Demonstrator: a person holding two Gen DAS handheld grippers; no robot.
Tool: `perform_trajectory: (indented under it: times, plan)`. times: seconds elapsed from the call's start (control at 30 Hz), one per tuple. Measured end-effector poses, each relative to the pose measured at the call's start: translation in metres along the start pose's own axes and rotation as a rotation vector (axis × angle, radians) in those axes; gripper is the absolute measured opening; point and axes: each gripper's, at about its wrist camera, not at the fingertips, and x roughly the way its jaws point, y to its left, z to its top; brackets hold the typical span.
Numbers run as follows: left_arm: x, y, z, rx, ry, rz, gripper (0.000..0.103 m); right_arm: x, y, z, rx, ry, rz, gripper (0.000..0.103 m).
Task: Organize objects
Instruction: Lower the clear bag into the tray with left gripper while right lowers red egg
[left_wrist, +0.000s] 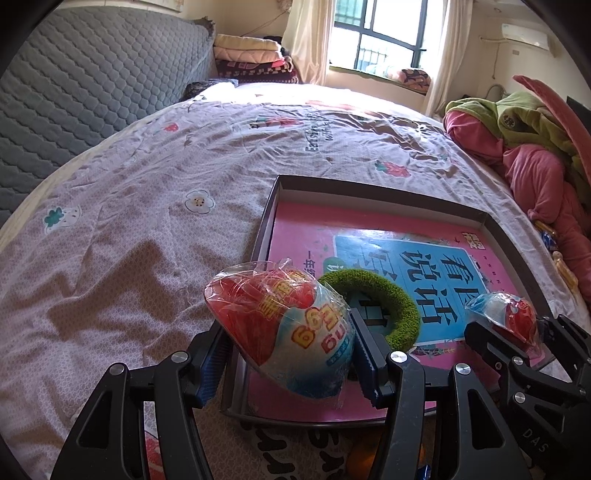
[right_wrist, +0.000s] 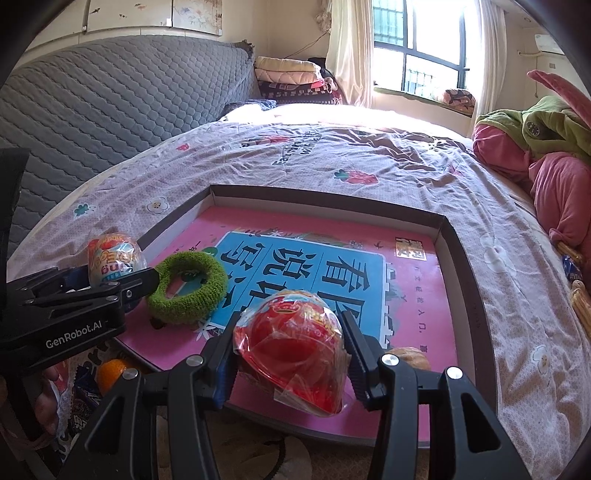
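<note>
1. The left tool (left_wrist: 288, 354) grips a plastic-wrapped toy egg, red on top and white-blue below (left_wrist: 284, 325), held over the near left rim of the shallow dark cardboard tray (left_wrist: 491, 221).
2. The right tool (right_wrist: 291, 358) clamps a second wrapped red egg (right_wrist: 291, 343) above the tray's near edge.
3. Risk: the crinkly film is slick and the eggs are rounded, so either could slip or roll away once released onto the glossy pink book (right_wrist: 417, 258) lining the tray.
4. Just ahead of the left tool lies a fuzzy green ring (right_wrist: 188, 291); it crowds the drop spot.
5. A walnut (right_wrist: 410, 356) sits just right of the right tool; an orange (right_wrist: 110, 373) lies outside the tray on the bed.
</note>
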Motion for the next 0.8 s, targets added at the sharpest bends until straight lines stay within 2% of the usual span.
perform_trajectory:
  times: [0.6, 0.8]
  plan:
    - [-0.0045, -0.0060, -0.0036, 0.086, 0.035, 0.024, 0.061, 0.0014, 0.0030, 0.0007, -0.014, 0.005, 0.005, 0.051]
    - [-0.0071, -0.0033, -0.0054, 0.087, 0.043, 0.005, 0.061, 0.0010, 0.0038, -0.0008, -0.016, 0.013, 0.014, 0.051]
